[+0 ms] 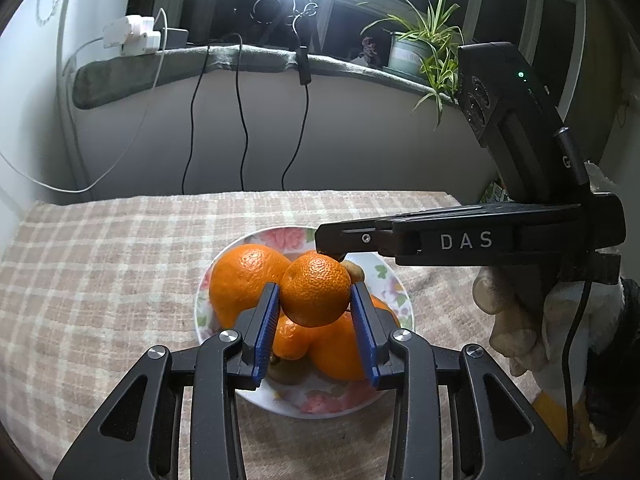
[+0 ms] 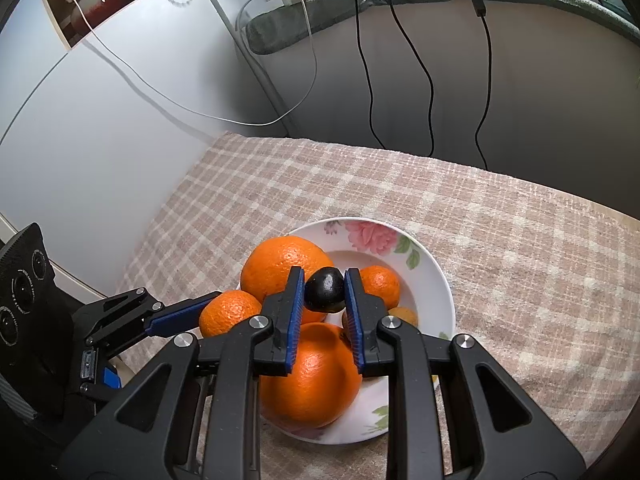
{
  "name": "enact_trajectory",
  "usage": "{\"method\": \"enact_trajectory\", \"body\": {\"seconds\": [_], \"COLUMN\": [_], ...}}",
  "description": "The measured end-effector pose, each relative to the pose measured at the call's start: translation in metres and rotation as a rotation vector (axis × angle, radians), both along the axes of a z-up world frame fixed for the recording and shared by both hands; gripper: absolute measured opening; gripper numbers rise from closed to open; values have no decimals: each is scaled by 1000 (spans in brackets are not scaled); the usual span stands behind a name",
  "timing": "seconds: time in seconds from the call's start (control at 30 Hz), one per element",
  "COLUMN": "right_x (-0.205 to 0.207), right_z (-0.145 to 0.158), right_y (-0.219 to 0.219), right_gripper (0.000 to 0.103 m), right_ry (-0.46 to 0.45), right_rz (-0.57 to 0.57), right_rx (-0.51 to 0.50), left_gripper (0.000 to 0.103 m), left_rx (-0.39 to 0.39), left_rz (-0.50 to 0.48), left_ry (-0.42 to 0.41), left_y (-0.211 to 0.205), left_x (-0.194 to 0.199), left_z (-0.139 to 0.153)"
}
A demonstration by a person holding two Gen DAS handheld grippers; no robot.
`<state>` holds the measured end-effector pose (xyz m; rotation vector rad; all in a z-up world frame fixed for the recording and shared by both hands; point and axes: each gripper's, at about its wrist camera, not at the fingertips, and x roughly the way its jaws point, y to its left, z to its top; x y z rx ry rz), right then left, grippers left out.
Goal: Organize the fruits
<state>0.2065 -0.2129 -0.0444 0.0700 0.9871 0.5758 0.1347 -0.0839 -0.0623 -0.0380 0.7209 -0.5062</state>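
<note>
While the left gripper [image 1: 316,300] is clamped on a small round orange tangerine [image 1: 315,290] and the right gripper [image 2: 323,294] pinches a small dark glossy fruit [image 2: 325,290], both hang just above the white flower-patterned plate [image 2: 434,280]. Two big oranges [image 2: 286,266] and smaller fruit already lie there; setting these two down seems all that remains.

My left gripper [image 1: 316,300] is black with blue pads. The oranges [image 2: 286,266] are bright orange. The plate [image 2: 434,280] is white with pink flowers. The cloth [image 2: 500,240] has brown and cream checks.
</note>
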Motion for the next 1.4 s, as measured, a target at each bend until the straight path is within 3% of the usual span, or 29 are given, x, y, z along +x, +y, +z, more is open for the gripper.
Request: {"method": "enact_trajectory", "body": {"seconds": [0.23, 0.3, 0.37, 0.6, 0.73, 1.4], "right_x": [0, 0, -1, -3, -6, -29], "right_z": [1, 1, 2, 5, 7, 21], "right_y": [-1, -1, -1, -1, -3, -9], "right_gripper": [24, 36, 50, 52, 60, 63], "right_ry": [-1, -2, -13, -27, -39, -119], "right_rz": [1, -1, -3, -10, -20, -45], "right_rx": [-2, -1, 3, 5, 3, 2], "left_gripper": [35, 36, 46, 49, 53, 58], "left_rx": [3, 5, -1, -3, -2, -1], "left_rz": [-4, -3, 0, 5, 7, 28], "left_ry": [-1, -3, -9, -24, -29, -60], "left_y": [-1, -1, 0, 1, 1, 7], "left_x": [-1, -1, -1, -4, -6, -19], "left_z": [0, 0, 1, 4, 5, 12]}}
